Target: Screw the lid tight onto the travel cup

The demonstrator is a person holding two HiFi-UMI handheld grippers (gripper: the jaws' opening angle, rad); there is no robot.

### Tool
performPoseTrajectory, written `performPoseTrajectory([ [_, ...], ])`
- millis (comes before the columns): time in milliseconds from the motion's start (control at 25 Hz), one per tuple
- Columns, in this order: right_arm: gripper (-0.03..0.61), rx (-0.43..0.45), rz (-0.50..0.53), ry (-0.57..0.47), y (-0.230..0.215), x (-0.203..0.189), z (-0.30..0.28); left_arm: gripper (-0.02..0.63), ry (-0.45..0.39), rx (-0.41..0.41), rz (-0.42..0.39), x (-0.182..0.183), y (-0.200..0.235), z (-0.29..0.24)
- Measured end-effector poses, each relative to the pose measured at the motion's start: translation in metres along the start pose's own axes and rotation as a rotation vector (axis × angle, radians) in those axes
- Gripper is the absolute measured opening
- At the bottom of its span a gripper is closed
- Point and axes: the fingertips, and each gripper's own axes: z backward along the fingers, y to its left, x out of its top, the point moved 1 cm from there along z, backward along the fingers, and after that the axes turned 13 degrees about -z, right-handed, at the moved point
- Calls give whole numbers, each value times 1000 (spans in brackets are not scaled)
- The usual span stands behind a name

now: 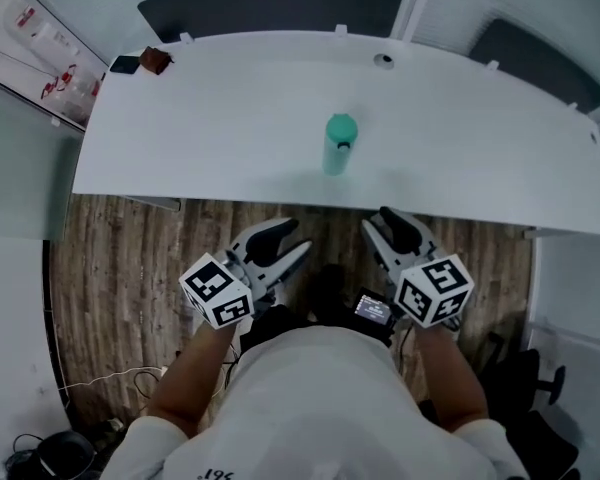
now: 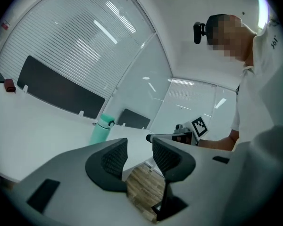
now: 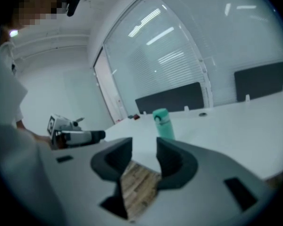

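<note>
Cup [image 1: 339, 144] upright on table [image 1: 220, 118] | left tongs [image 1: 292, 241] parted, empty | right tongs [image 1: 379, 223] parted, empty | both short of table

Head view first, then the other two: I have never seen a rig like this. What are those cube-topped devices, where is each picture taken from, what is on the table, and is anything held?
There is no robot here. A person holds the left hand-held gripper and the right hand-held gripper, one in each hand. The marker cube on each is part of the tool.

The head view comes from a camera on the person's head, looking steeply down. The two gripper views come from cameras riding on the tools, each looking along its own jaws.

On the white table a green travel cup stands upright with its lid on top. A small brown object lies at the far left corner.

Both pairs of jaws stand apart and empty, short of the table.
</note>
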Motion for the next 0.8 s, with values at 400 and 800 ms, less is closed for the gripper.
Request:
performPoseTrajectory([
  [400,161,-12,-12,36,-16,7,-22,196,56,-4,-25,-6,29,-23],
  [800,161,-118,-25,-31,-25,27,-36,210,104,-87,-68,-8,66,-35],
])
